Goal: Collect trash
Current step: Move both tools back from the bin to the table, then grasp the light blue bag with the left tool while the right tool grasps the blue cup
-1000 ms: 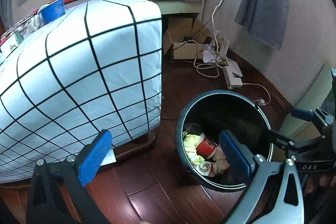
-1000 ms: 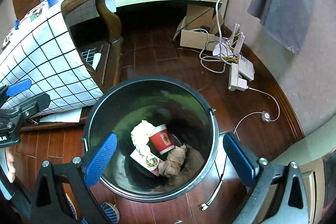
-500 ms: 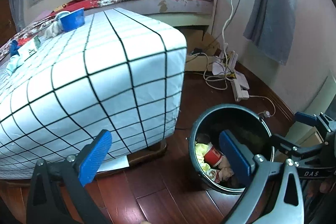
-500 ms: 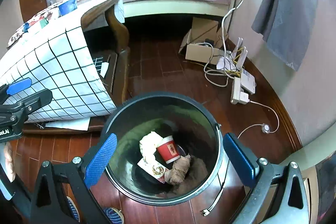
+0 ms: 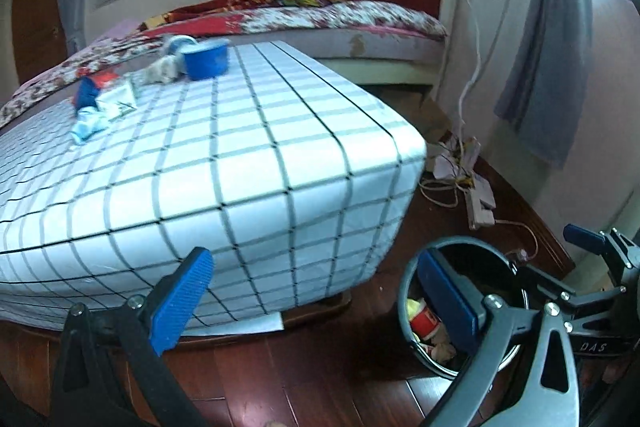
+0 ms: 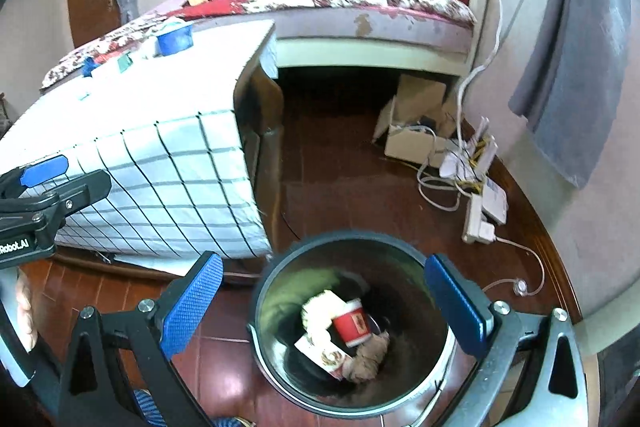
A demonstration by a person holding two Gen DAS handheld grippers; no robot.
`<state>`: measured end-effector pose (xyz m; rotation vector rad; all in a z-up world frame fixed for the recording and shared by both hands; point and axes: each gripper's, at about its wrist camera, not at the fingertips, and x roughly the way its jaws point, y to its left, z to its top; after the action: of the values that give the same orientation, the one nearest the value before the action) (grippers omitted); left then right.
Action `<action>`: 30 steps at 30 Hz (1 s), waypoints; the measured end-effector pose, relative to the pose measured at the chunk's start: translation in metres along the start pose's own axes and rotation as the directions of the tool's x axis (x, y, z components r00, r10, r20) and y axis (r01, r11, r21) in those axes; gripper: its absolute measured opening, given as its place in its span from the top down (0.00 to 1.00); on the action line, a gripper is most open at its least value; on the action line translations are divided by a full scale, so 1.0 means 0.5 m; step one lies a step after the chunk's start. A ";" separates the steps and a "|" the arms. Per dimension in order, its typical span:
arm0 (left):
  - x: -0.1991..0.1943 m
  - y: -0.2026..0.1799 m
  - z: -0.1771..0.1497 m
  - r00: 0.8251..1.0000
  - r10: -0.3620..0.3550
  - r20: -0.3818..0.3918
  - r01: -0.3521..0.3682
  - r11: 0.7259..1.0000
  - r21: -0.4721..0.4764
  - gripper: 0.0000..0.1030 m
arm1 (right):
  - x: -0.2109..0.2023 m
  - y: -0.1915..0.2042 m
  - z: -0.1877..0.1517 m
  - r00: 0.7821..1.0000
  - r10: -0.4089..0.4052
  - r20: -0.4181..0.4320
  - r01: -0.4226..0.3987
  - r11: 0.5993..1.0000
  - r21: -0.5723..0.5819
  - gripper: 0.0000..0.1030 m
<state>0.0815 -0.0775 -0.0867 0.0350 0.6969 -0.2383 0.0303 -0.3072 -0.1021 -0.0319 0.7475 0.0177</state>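
We are looking across a counter [image 5: 248, 163] draped in a checked cloth, with a black trash bin [image 6: 348, 339] standing on the floor beside it. The bin is holding a red paper cup [image 6: 354, 323] and crumpled wrappers. A blue cup [image 5: 206, 61] and light, soft scraps [image 5: 90, 125] are waiting at the counter's far end, likely crushable, best pinched at the middle. Left gripper [image 5: 316, 307] and right gripper [image 6: 324, 311] are both hanging with fingers spread, empty.

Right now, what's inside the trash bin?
The trash bin holds a red paper cup, a printed wrapper, pale crumpled paper and a brownish wad. Anything beneath them is hidden.
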 end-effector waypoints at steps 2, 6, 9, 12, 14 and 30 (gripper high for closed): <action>-0.012 0.022 0.010 0.999 0.030 0.018 -0.030 0.999 -0.013 0.00 | -0.001 0.016 0.014 1.000 0.015 0.013 -0.015 1.000 -0.010 0.01; -0.031 0.075 0.024 0.997 0.063 0.037 -0.061 0.997 -0.057 0.00 | -0.001 0.054 0.047 0.998 0.040 0.039 -0.038 0.998 -0.039 0.01; -0.043 0.113 0.033 0.995 0.093 0.045 -0.089 0.993 -0.083 0.00 | 0.000 0.091 0.075 0.996 0.064 0.055 -0.061 0.996 -0.062 0.01; -0.053 0.159 0.047 0.991 0.128 0.048 -0.122 0.986 -0.113 0.00 | 0.003 0.125 0.109 0.994 0.087 0.073 -0.080 0.993 -0.086 0.01; -0.057 0.195 0.060 0.986 0.160 0.053 -0.152 0.980 -0.127 0.00 | 0.010 0.151 0.138 0.991 0.101 0.084 -0.092 0.991 -0.101 0.01; 0.042 0.488 0.176 0.972 0.236 -0.023 -0.231 0.922 -0.311 0.15 | 0.165 0.349 0.378 0.978 0.207 0.031 -0.198 0.962 -0.188 0.01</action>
<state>0.2084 0.1456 -0.0442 -0.1857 0.7021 0.1031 0.2145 -0.1258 -0.0237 -0.1311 0.6940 0.2827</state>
